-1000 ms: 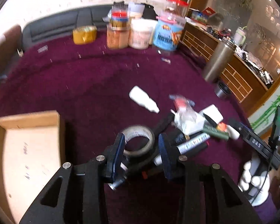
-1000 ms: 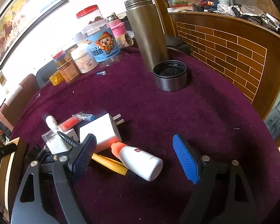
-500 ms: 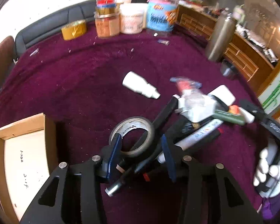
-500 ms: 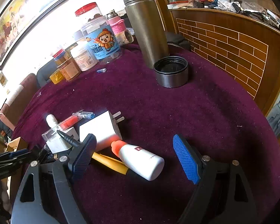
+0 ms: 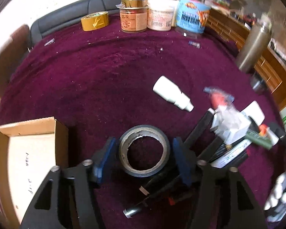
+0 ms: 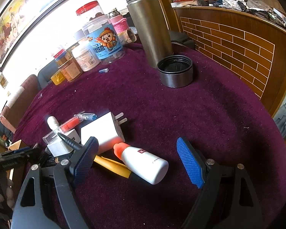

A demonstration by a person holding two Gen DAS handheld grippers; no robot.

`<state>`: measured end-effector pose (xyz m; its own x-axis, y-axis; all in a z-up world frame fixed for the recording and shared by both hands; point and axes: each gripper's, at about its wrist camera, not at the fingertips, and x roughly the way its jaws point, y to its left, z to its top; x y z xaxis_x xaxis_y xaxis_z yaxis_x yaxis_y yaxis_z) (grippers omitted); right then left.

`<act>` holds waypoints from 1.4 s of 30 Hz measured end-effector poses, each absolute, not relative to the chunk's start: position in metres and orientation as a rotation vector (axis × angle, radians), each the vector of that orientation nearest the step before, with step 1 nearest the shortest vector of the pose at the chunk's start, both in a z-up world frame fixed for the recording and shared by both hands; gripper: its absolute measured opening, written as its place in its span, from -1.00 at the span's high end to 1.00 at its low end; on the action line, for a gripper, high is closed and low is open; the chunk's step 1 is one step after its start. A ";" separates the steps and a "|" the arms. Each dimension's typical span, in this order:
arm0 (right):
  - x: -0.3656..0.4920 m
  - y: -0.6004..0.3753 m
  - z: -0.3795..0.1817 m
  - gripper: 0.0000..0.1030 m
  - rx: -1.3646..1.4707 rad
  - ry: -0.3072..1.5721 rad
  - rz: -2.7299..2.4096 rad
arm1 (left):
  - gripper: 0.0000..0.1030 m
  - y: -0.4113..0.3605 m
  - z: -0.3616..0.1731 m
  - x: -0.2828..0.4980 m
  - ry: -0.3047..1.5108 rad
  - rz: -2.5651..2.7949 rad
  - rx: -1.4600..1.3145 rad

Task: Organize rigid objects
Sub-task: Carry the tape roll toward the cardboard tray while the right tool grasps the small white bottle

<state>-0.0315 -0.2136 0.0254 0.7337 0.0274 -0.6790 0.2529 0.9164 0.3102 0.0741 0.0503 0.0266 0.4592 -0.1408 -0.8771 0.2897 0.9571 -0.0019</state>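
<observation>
The purple-clothed bench [image 5: 108, 72] fills both views, a cardboard box [image 5: 30, 152] at lower left. The left tool [image 5: 143, 160] is opening, a tape roll [image 5: 144, 152] between its pads, untouched. The right tool [image 6: 138, 162] gapes empty around a white bottle [image 6: 143, 162], bottom centre.

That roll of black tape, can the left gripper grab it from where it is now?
Probably yes: the tape roll already sits between the left gripper, whose jaws are opening around it, with nothing on top.
</observation>
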 end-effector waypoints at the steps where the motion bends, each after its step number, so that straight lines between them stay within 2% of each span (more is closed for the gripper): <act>1: -0.032 -0.214 0.026 -0.64 0.402 0.741 -0.128 | -0.12 0.047 0.023 0.074 1.054 -0.262 0.168; 4: -0.031 -0.214 0.025 -0.64 0.403 0.743 -0.128 | -0.12 0.047 0.011 0.077 1.085 -0.248 0.160; 6: -0.031 -0.213 0.025 -0.64 0.405 0.743 -0.130 | 0.00 0.050 0.013 0.074 1.069 -0.255 0.144; 7: -0.030 -0.213 0.025 -0.64 0.406 0.744 -0.131 | -0.01 0.052 0.015 0.073 1.071 -0.262 0.129; 17: -0.026 -0.219 0.022 -0.64 0.431 0.788 -0.138 | -0.01 0.084 0.079 0.015 0.919 -0.371 -0.073; 23: -0.028 -0.165 0.089 -0.64 0.213 0.718 -0.001 | -0.01 0.122 0.102 -0.021 0.856 -0.408 -0.177; 25: -0.007 -0.126 0.103 -0.64 0.091 0.751 0.108 | -0.02 0.137 0.105 -0.029 0.836 -0.395 -0.207; 28: 0.044 -0.074 0.094 -0.61 -0.020 0.867 0.221 | -0.02 0.156 0.107 -0.038 0.813 -0.361 -0.235; 31: 0.090 -0.033 0.074 -0.39 -0.100 0.953 0.253 | -0.02 0.179 0.103 -0.047 0.809 -0.321 -0.252; 34: 0.127 0.000 0.050 -0.33 -0.168 1.032 0.235 | -0.02 0.203 0.097 -0.050 0.820 -0.271 -0.263; 37: 0.143 0.010 0.030 0.14 -0.205 1.093 0.206 | -0.02 0.225 0.092 -0.049 0.831 -0.231 -0.280; 38: 0.149 0.013 0.023 0.42 -0.207 1.117 0.194 | -0.02 0.229 0.090 -0.050 0.832 -0.220 -0.284; 39: 0.150 0.013 0.018 0.54 -0.196 1.139 0.190 | -0.02 0.235 0.088 -0.050 0.833 -0.212 -0.289; 42: 0.145 0.008 0.019 0.54 -0.146 1.132 0.190 | -0.02 0.246 0.080 -0.044 0.839 -0.201 -0.306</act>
